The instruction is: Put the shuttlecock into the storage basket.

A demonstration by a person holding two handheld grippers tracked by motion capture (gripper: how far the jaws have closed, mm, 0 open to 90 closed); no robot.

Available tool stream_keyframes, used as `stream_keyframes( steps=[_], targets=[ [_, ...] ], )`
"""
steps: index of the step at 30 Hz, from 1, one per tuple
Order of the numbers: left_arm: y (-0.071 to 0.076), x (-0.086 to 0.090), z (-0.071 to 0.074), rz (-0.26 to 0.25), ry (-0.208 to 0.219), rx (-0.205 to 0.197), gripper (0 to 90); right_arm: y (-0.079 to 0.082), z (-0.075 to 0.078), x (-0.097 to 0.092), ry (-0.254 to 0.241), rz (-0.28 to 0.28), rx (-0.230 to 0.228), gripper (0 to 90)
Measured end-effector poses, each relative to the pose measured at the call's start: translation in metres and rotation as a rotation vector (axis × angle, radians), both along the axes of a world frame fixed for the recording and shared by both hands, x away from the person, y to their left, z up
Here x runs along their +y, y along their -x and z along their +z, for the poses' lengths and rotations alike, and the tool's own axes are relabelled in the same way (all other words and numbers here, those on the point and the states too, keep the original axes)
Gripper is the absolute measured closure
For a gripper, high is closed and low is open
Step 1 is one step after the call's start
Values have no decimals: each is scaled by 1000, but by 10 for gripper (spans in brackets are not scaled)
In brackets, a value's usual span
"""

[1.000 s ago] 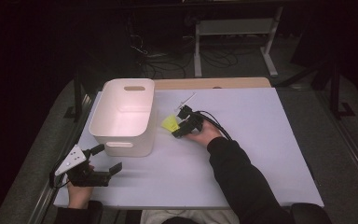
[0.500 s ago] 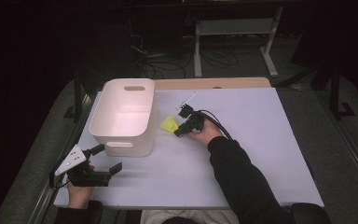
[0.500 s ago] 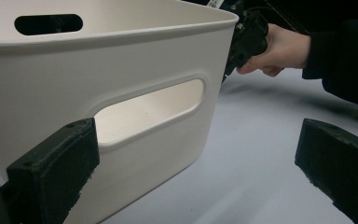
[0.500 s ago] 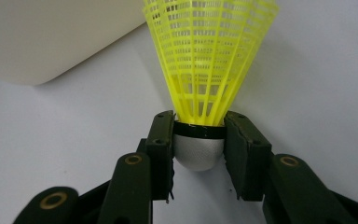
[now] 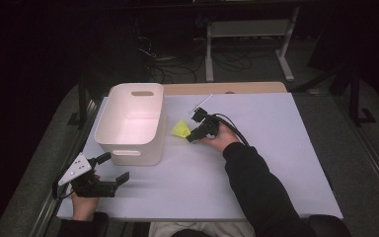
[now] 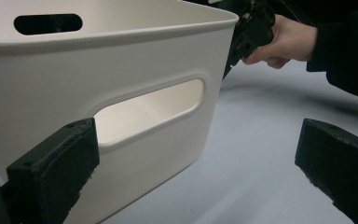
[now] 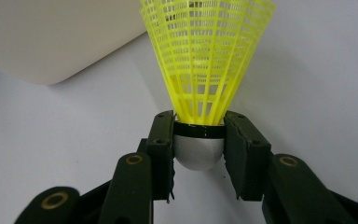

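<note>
One yellow shuttlecock [image 7: 200,70] lies on the white table [image 5: 276,148], just right of the single white bin [image 5: 131,123]. Its long axis runs along the right gripper's [image 7: 199,154] line of sight: the silver cork end faces that gripper and the open mesh skirt flares away from it, toward the bin. The right gripper's two jaws have just closed and clamp the cork at its black band. The left gripper [image 5: 109,170] rests near the table's front left corner, its jaws spread wide and holding nothing, facing the bin's handle slot.
</note>
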State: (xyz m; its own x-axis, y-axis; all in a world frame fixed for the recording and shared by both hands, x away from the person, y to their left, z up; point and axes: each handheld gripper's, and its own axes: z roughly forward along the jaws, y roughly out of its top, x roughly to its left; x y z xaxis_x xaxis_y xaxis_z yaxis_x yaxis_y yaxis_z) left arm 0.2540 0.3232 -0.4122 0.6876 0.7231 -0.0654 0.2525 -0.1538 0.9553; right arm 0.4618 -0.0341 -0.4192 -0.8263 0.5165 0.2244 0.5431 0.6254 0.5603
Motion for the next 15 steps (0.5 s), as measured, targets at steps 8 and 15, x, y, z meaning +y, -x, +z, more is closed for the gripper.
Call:
stream_keyframes(
  steps=[8, 15],
  targets=[
    [0, 0, 0, -1, -2, 1, 0, 2, 15, -11, -13, -2, -15, 635],
    [0, 0, 0, -1, -2, 1, 0, 4, 29, -23, -10, -2, -26, 635]
  ],
)
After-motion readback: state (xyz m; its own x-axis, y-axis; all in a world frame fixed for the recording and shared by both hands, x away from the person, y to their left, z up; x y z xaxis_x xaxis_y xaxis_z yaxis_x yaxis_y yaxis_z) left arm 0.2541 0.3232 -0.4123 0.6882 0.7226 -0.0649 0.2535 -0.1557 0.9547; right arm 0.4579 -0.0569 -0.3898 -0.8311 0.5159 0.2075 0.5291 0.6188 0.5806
